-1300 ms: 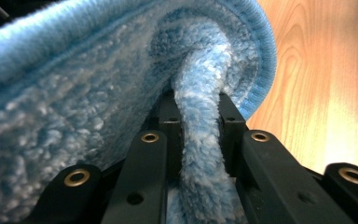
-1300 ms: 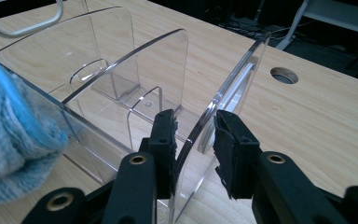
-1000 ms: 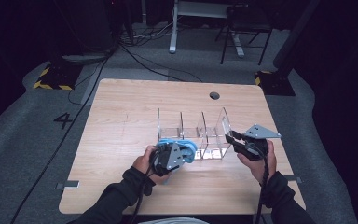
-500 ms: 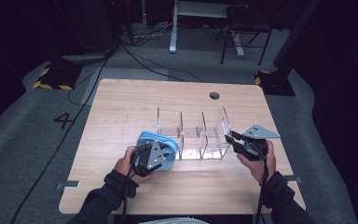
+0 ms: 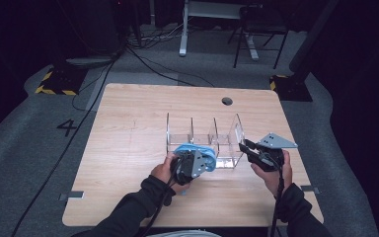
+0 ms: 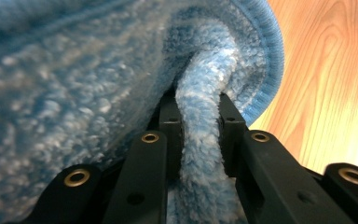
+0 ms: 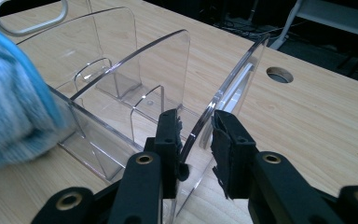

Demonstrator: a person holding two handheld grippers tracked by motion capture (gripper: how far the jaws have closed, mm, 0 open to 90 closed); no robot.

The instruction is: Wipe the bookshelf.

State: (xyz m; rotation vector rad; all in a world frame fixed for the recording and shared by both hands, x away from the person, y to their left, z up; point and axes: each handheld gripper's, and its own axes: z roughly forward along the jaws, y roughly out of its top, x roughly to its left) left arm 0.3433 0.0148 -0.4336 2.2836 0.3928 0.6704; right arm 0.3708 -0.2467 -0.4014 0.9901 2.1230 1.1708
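blue microfibre cloth (image 5: 197,152) sits at the near left corner of the clear acrylic organizer (image 5: 205,140), bunched against its front wall, about mid-table on the wooden table (image 5: 128,148); a fold of it is pinched tight between the jaws of the left gripper (image 5: 190,167), in the left gripper view the fold (image 6: 205,126) is squeezed between both pads with the rest of the cloth ballooning over the top; compared with half a second ago the cloth and left gripper have swung back right and in toward the organizer, after being pulled out to the near left, so this reads as a wiping stroke back and forth along the front face; right gripper (image 5: 249,150) has not shifted, it straddles the right end panel (image 7: 223,93) of the organizer; its jaws have just been closing, with the clear panel between them, left pad looks to be on the plastic, right pad seems a hair off it, can't tell if it is a full clamp; likely job: right side steadies the organizer while left wipes, cleaning looks mid-way, far dividers probably not yet reached
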